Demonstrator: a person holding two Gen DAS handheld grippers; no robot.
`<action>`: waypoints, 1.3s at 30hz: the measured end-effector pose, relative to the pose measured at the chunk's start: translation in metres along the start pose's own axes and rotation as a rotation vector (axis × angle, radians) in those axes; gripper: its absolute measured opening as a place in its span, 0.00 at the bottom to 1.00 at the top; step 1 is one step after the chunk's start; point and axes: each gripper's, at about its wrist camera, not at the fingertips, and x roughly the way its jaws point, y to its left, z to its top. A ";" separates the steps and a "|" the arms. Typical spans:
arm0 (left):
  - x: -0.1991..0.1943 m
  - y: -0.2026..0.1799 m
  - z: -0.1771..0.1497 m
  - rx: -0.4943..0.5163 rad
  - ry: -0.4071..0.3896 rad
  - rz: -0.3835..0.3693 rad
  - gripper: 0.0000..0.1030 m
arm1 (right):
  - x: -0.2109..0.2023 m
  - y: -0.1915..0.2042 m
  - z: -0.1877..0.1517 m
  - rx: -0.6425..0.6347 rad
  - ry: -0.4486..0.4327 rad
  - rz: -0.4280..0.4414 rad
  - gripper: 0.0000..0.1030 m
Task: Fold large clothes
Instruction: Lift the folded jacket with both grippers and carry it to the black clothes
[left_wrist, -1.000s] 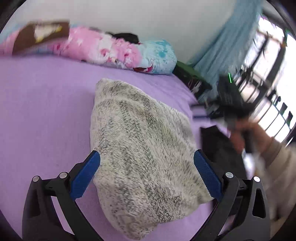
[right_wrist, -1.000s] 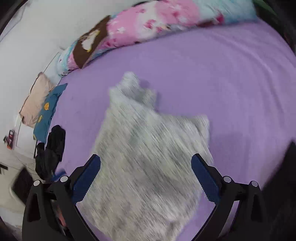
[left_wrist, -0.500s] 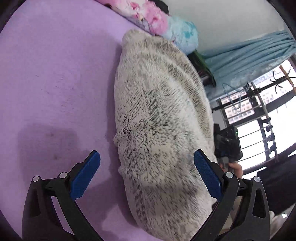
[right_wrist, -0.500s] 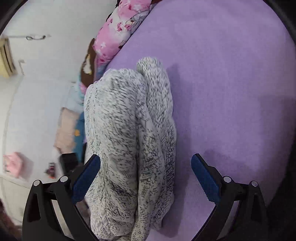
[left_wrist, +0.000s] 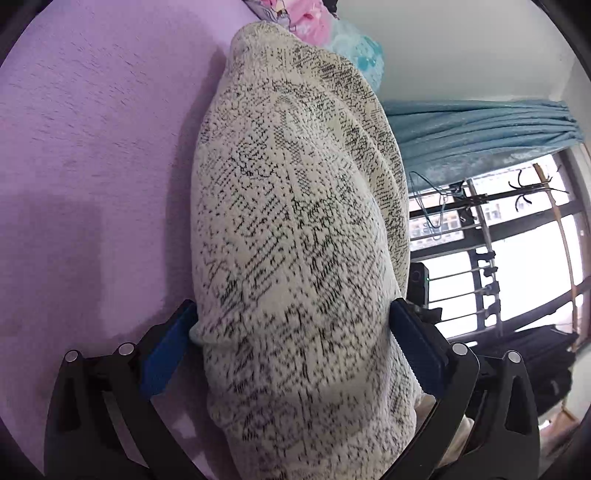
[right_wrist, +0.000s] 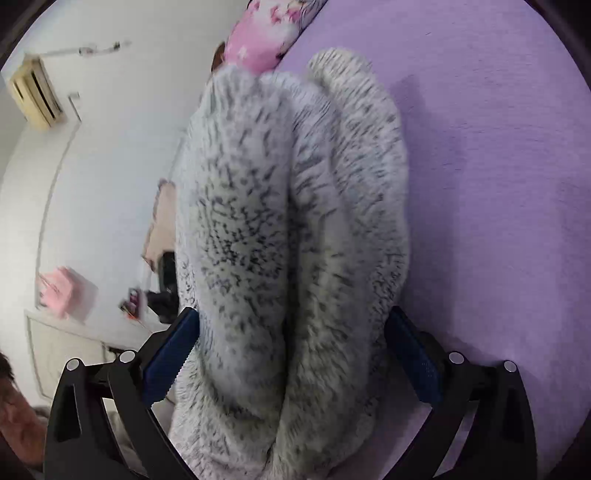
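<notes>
Left wrist view
Left gripper (left_wrist: 295, 354): black frame with blue ribbed pads; its fingers stood wide apart, the garment bulging between them and touching both pads (left_wrist: 168, 350).
Sweater (left_wrist: 295, 229): cream knit flecked with black, coarse and nubbly, folded into a long rounded bundle that ran away from the camera, lying against the bed.
Bed sheet (left_wrist: 92, 147): purple, short-napped and matte, filling the left side.
Pillow (left_wrist: 314, 22): pink and pale blue print, at the far end of the bundle.
Curtain (left_wrist: 480, 125): blue, gathered in soft pleats above a barred window (left_wrist: 517, 258).

Right wrist view
Right gripper (right_wrist: 291, 358): same black frame and blue pads; fingers spread wide, fabric pressed against both pads without being pinched.
Sweater (right_wrist: 295, 240): slightly blurred, fuzzy grey-white, doubled into two thick rolls with a deep crease between them.
Bed sheet (right_wrist: 498, 184): purple, to the right of the bundle.
Wall (right_wrist: 110, 147): plain white, carrying a beige air conditioner (right_wrist: 35, 94).
</notes>
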 end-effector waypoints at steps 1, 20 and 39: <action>0.002 -0.001 0.001 0.004 0.005 -0.006 0.95 | 0.005 0.002 0.002 -0.015 0.012 -0.008 0.95; 0.052 -0.008 0.021 0.042 0.119 -0.045 0.93 | 0.068 0.014 0.030 -0.033 0.093 0.044 0.95; 0.015 -0.073 -0.001 0.132 0.097 -0.118 0.64 | 0.001 0.055 -0.019 -0.083 -0.028 0.120 0.54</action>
